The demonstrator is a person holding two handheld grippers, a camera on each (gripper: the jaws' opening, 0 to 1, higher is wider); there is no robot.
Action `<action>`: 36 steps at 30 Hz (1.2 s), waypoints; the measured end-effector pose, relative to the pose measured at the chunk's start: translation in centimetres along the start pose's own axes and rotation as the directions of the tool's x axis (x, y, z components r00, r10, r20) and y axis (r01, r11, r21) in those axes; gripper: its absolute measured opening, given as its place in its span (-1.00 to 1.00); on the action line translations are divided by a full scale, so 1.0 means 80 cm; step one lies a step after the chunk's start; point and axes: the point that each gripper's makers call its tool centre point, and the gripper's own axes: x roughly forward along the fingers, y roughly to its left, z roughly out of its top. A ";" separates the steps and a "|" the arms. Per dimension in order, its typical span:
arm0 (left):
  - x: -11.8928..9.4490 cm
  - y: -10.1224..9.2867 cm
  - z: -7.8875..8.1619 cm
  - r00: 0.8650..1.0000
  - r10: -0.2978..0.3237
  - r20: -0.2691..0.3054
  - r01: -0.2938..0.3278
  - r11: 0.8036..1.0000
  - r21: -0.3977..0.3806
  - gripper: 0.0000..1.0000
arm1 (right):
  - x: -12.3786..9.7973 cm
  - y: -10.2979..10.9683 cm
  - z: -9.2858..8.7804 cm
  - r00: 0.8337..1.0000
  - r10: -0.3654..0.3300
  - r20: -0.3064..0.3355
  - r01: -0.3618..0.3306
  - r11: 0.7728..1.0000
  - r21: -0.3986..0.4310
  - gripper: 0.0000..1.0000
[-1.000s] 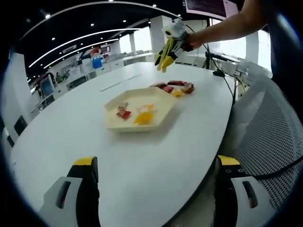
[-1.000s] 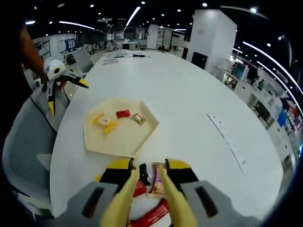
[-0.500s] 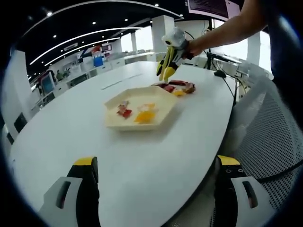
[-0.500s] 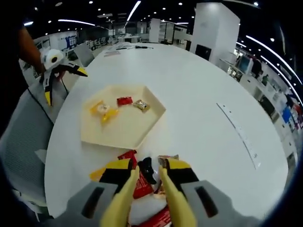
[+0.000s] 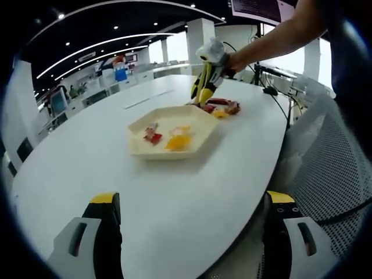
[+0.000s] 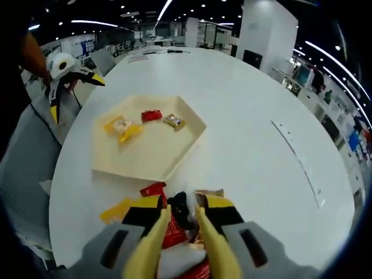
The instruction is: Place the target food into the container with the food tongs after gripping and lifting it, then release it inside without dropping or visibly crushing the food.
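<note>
Snack packets point(image 6: 165, 229) lie heaped right under my right gripper point(image 6: 180, 216), whose jaws are nearly together around a dark packet; whether they truly pinch it I cannot tell. Just ahead sits the tray point(image 6: 192, 136), already holding a few packets. Lift, carry and release remain. My left gripper point(image 5: 189, 232) hangs wide apart, well back.

— What stays unclear at the pile of snack packets point(image 6: 174, 232)?
— The right gripper point(image 6: 181, 216) covers its middle; the dark packet point(image 6: 179, 204) at twelve o'clock between the jaws can't be identified.
</note>
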 end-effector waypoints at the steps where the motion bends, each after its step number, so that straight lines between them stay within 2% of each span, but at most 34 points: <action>1: 0.000 0.000 0.000 1.000 0.000 0.000 0.000 1.000 0.001 0.99 | 0.000 -0.003 0.000 1.000 -0.011 -0.001 0.011 1.000 -0.004 -0.47; 5: 0.000 -0.001 0.000 1.000 -0.002 -0.003 0.002 1.000 0.003 0.99 | 0.001 -0.008 0.001 0.999 -0.032 -0.006 0.032 0.999 -0.009 -0.48; 10: 0.000 0.000 -0.001 1.000 0.000 -0.004 0.000 1.000 0.001 0.99 | 0.000 -0.011 -0.001 0.999 -0.034 -0.007 0.035 0.999 0.029 -0.49; 11: 0.000 0.000 -0.001 1.000 0.000 -0.004 0.000 1.000 0.000 0.99 | -0.001 -0.009 -0.001 1.000 -0.029 -0.008 0.030 0.999 0.036 -0.49; 13: 0.000 0.001 -0.001 1.000 0.002 -0.005 -0.003 1.000 -0.002 0.99 | 0.000 0.009 0.002 0.999 0.042 0.007 -0.042 0.994 0.106 -0.47; 15: 0.000 0.001 -0.001 1.000 0.003 -0.001 -0.003 1.000 -0.001 0.99 | 0.000 0.006 -0.002 1.000 0.015 -0.020 -0.014 0.999 0.041 -0.46; 24: 0.000 0.001 -0.002 1.000 0.002 -0.007 -0.002 1.000 -0.001 0.99 | -0.002 -0.009 0.009 1.000 -0.019 0.017 0.018 0.998 0.054 -0.48; 27: 0.000 0.001 -0.002 1.000 0.004 -0.005 -0.004 1.000 -0.003 0.99 | 0.001 -0.009 0.004 1.000 -0.019 -0.009 0.019 1.000 0.009 -0.50; 36: 0.000 0.002 -0.002 1.000 0.003 -0.008 -0.003 1.000 -0.006 0.99 | 0.016 -0.005 -0.004 0.999 -0.010 -0.044 0.009 1.000 -0.026 -0.48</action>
